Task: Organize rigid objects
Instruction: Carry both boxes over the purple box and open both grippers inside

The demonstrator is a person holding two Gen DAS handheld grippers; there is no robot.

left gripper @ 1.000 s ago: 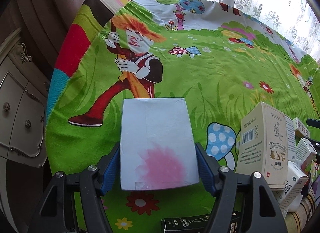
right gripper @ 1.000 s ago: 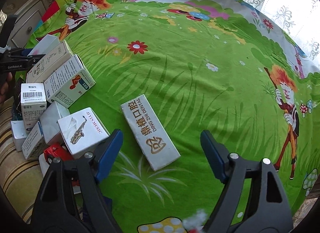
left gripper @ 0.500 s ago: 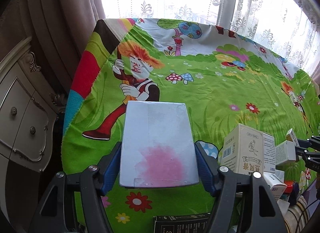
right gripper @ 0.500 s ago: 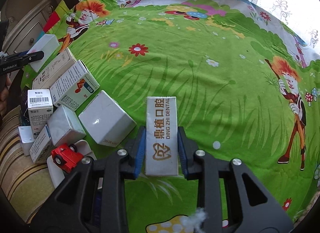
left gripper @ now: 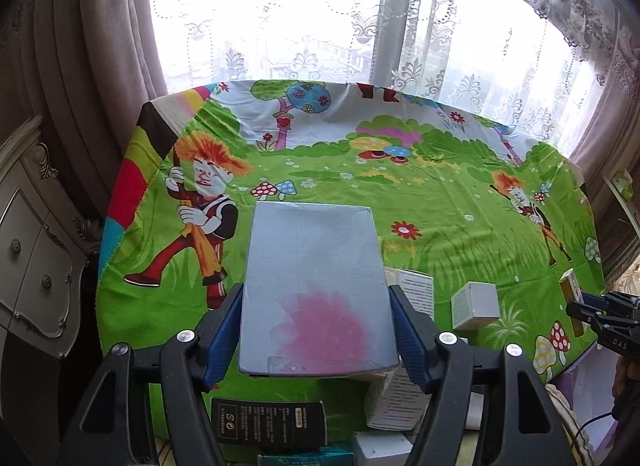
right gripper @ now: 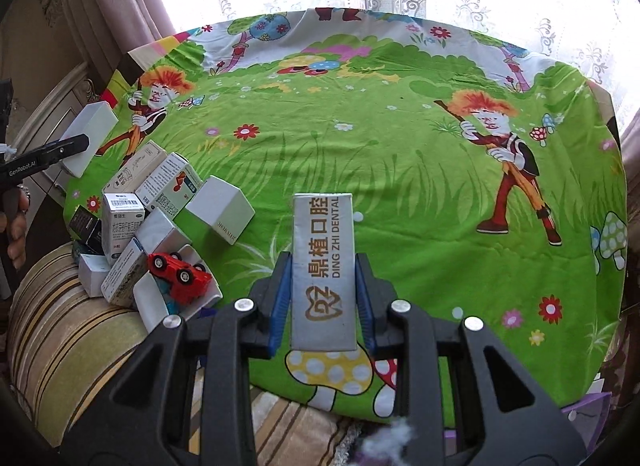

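Observation:
My left gripper [left gripper: 316, 330] is shut on a pale grey box with a pink stain [left gripper: 314, 286] and holds it above the near left part of the table. That box also shows in the right wrist view [right gripper: 90, 137] at the far left. My right gripper [right gripper: 323, 302] is shut on a long white dental box with gold lettering [right gripper: 323, 266], lifted above the near edge of the table. It shows at the right edge of the left wrist view [left gripper: 572, 298].
A cartoon-print green cloth [right gripper: 400, 153] covers the table. Several small cartons [right gripper: 160, 185], a white cube box [right gripper: 220, 213] and a red toy car [right gripper: 180, 276] in a white tray cluster at the near left. A striped cushion [right gripper: 68, 338] lies below. A black box [left gripper: 268, 420] sits under my left gripper.
Both grippers have risen and pulled back from the table. The right gripper closed on the dental box and lifted it. The left gripper kept hold of the pink-stained box.

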